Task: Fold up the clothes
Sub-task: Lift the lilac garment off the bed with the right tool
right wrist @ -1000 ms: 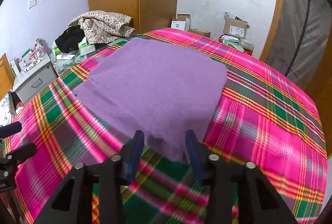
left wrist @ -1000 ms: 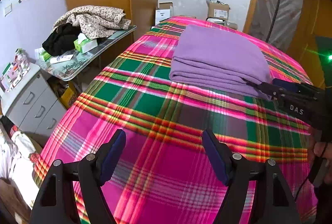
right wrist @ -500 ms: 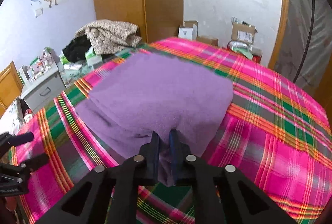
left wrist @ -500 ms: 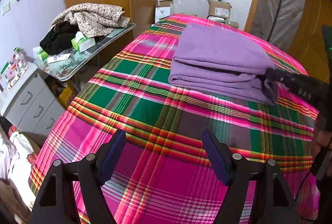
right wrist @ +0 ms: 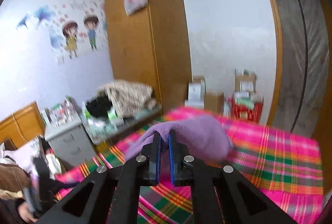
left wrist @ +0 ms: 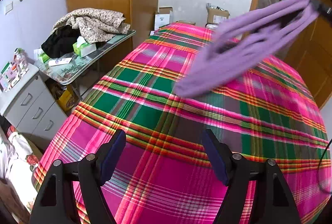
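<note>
We are pinching the folded purple fleece garment (right wrist: 186,132) at its near edge with our right gripper (right wrist: 164,141), whose jaws are closing on the cloth between them, and one end is hanging in the air above the pink-and-green plaid bedspread (left wrist: 166,116) while the far end is trailing on it. Our left gripper (left wrist: 164,153) is hovering open and empty. The fleece looks soft, light and floppy, so the layers may slip apart; gripping every layer seems wise. Motion blur is smearing the folds.
</note>
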The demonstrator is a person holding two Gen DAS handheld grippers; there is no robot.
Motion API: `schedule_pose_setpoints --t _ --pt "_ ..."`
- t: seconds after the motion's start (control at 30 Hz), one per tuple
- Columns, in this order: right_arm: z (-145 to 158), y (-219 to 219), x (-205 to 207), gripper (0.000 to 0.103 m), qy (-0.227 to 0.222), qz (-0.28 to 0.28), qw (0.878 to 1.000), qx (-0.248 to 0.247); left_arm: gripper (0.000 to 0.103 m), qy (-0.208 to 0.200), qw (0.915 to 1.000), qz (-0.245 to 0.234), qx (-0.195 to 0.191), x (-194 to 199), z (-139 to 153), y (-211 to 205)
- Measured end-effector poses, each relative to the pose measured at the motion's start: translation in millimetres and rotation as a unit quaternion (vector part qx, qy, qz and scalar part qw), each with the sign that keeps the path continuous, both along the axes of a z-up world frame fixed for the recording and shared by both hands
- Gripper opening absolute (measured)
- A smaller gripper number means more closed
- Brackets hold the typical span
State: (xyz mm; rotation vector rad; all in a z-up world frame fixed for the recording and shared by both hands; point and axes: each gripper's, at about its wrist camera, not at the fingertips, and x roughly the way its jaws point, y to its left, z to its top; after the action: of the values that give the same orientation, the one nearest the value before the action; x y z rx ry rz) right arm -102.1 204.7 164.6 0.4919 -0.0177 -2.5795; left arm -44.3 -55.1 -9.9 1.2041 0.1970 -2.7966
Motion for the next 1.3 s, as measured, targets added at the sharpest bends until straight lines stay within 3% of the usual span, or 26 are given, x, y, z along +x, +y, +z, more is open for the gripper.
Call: schedule_pose_setpoints --t 0.13,0.23,0.33,0.5,0.6,0.77,0.83,1.03,1.1,1.17,1.3 --pt "40 9 27 0.007 0.043 0.005 0.999 -0.019 0.078 0.008 0.9999 -0.004 0.006 4 5 2" --pt "38 9 13 0.007 0.012 -0.005 1.0 0.003 0.078 0.011 0.9998 -0.009 0.01 7 8 5" --pt "42 17 6 0.007 0.003 -0.013 1.0 -0.011 0.078 0.017 0.9997 -0.008 0.013 11 13 4" --pt "88 22 30 0.006 0.08 -0.021 0.996 -0.018 0.078 0.024 0.9996 -0.007 0.016 12 18 4" --pt "101 36 34 0.006 0.094 -0.048 0.994 -0.022 0.078 0.026 0.9994 -0.015 0.018 14 19 6" --pt "47 79 -7 0.006 -0.016 -0.129 0.991 -0.015 0.078 0.024 0.9992 -0.027 0.019 16 16 12" --pt "24 92 -8 0.007 -0.026 -0.16 0.987 0.0 0.078 0.023 0.9992 -0.028 0.019 16 16 12" --pt "-56 156 -32 0.011 -0.142 -0.268 0.953 0.014 0.078 0.023 0.9988 -0.04 0.019 16 15 18" --pt "-73 165 -26 0.012 -0.153 -0.277 0.948 0.021 0.078 0.021 0.9986 -0.045 0.019 15 14 21" --pt "-85 165 -19 0.015 -0.155 -0.261 0.952 0.032 0.078 0.017 0.9984 -0.051 0.018 13 12 27" --pt "-103 138 -6 0.039 -0.157 -0.195 0.966 0.065 0.078 0.011 0.9977 -0.065 0.013 11 10 37"
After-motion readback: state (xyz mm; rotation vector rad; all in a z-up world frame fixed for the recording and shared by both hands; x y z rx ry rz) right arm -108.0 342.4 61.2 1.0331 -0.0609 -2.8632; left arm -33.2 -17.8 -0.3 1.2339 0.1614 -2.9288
